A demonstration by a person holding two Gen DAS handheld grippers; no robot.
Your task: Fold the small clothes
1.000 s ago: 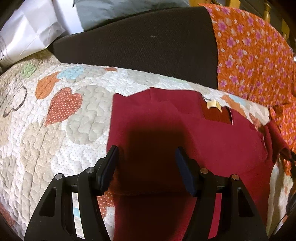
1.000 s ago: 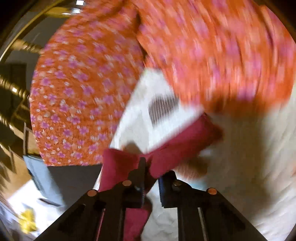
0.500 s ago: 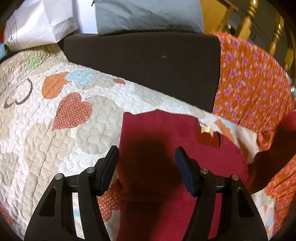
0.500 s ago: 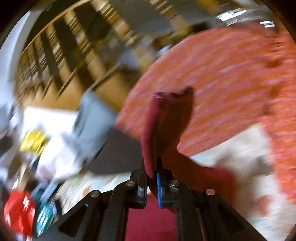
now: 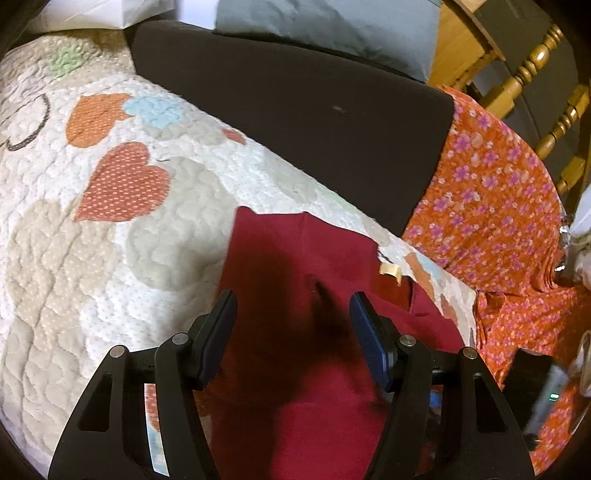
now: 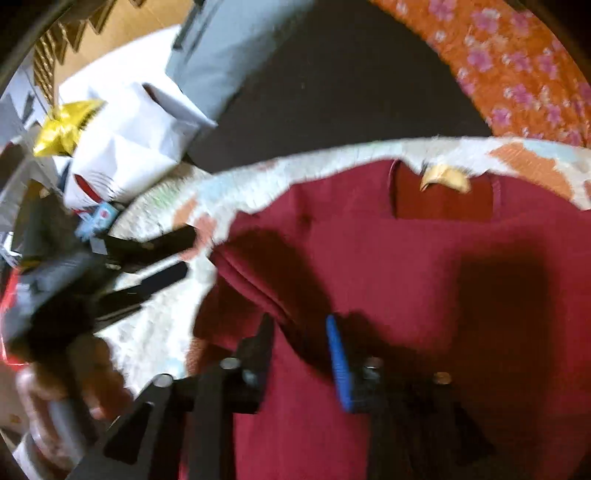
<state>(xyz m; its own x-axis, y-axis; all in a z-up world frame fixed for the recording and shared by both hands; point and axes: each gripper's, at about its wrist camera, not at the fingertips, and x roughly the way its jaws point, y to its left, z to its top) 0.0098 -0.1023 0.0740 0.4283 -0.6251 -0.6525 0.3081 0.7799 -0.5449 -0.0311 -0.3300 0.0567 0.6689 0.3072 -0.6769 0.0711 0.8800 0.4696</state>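
- Left gripper (image 5: pixel 290 328): jaws well apart, empty, above the red garment (image 5: pixel 295 417).
- Right gripper (image 6: pixel 301 350): jaws just opening, nothing clamped.
- Only the right view shows the paper bag (image 6: pixel 125 144) far left.

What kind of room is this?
Probably a bedroom at home: a quilt with hearts lies under a red shirt, a grey pillow sits behind, and wooden rails look like a bed frame.
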